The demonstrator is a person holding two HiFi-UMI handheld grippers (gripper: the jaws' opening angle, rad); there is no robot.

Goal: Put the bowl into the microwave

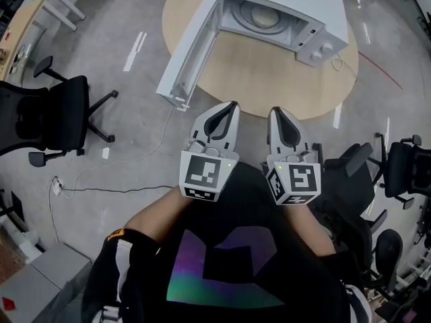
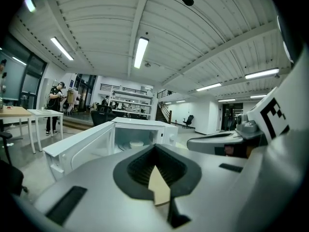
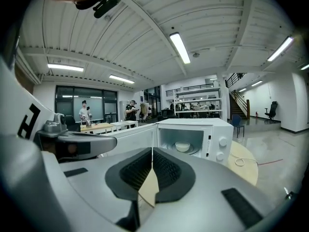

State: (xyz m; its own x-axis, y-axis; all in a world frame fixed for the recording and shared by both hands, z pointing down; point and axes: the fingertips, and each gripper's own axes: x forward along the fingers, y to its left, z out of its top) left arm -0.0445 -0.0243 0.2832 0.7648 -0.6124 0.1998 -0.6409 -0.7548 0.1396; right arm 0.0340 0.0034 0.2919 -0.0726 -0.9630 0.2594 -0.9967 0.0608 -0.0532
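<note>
A white microwave (image 1: 300,9) stands on a round wooden table (image 1: 269,79) with its door (image 1: 190,52) swung wide open to the left. A white bowl (image 1: 264,19) sits on the turntable inside; it also shows as the bowl (image 2: 136,143) and the bowl (image 3: 182,147) in the gripper views. My left gripper (image 1: 227,110) and right gripper (image 1: 279,115) are side by side close to my body, short of the table's near edge and pointing at the microwave. Both are shut with nothing between the pads. The left gripper (image 2: 155,150) and right gripper (image 3: 152,152) each look over their touching tips.
Black office chairs stand at the left (image 1: 50,110) and right (image 1: 397,170). A white cable (image 1: 114,170) trails over the floor to the left, and a grey box (image 1: 47,278) sits at lower left. A cord (image 1: 337,62) lies on the table by the microwave. People stand far off (image 3: 130,111).
</note>
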